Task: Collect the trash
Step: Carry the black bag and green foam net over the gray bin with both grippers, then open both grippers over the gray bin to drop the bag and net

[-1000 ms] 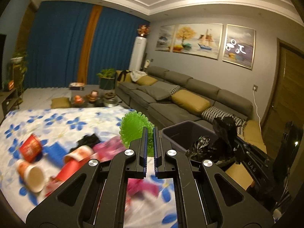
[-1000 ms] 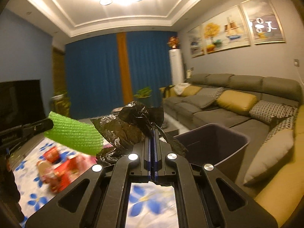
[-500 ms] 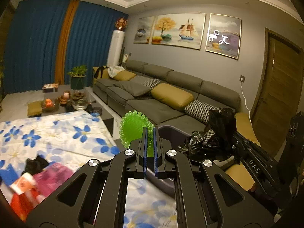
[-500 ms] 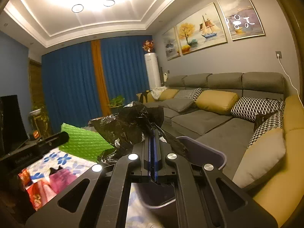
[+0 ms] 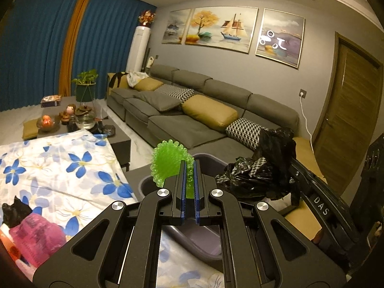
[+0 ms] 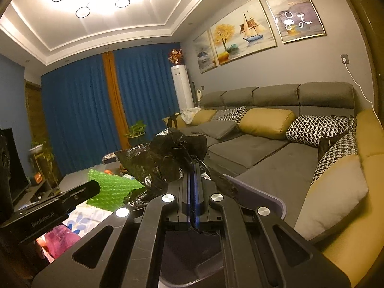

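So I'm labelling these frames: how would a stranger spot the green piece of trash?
Find the grey bin beside the floral tablecloth. Just above its rim, the left hand-held gripper pinches a bright green bubble wrap sheet; unlike the crumpled black bag alongside, it is translucent and knobbly.

Two hand-held grippers, one bin, three paintings, two plants.

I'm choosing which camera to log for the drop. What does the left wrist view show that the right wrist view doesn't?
Only the left wrist view: the wooden door, the coffee table clutter and the flowered cloth spread wide.
Only the right wrist view: the ceiling lights and the television.
Both: the left gripper shut on the green bubble wrap, the right gripper shut on the black plastic bag, and the grey bin beneath them.
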`<control>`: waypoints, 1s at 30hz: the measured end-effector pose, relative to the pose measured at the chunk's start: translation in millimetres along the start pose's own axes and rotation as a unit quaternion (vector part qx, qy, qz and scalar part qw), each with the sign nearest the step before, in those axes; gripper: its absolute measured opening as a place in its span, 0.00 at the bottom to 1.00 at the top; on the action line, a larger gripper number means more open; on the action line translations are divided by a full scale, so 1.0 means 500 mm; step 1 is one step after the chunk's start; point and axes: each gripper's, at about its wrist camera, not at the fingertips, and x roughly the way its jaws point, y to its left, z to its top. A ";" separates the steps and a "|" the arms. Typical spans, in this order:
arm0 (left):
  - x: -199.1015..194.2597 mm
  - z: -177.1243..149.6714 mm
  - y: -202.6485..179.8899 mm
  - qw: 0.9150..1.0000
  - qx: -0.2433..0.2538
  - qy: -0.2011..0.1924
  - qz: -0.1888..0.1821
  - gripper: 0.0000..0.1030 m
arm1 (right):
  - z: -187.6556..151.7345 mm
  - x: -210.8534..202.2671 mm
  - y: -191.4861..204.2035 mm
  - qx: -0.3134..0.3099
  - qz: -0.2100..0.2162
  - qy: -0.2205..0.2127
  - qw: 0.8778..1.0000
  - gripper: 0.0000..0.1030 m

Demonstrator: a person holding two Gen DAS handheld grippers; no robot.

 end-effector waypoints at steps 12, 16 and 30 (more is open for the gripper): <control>0.052 -0.005 0.012 1.000 -0.016 0.017 -0.019 0.05 | 0.006 0.030 -0.010 0.008 -0.003 0.008 1.000 0.03; 0.070 -0.007 0.016 0.999 -0.019 0.024 -0.020 0.05 | 0.005 0.045 -0.009 0.007 -0.002 0.015 1.000 0.03; 0.091 -0.027 0.056 0.997 -0.058 0.041 -0.025 0.65 | 0.003 0.057 -0.046 0.025 -0.014 0.026 0.999 0.47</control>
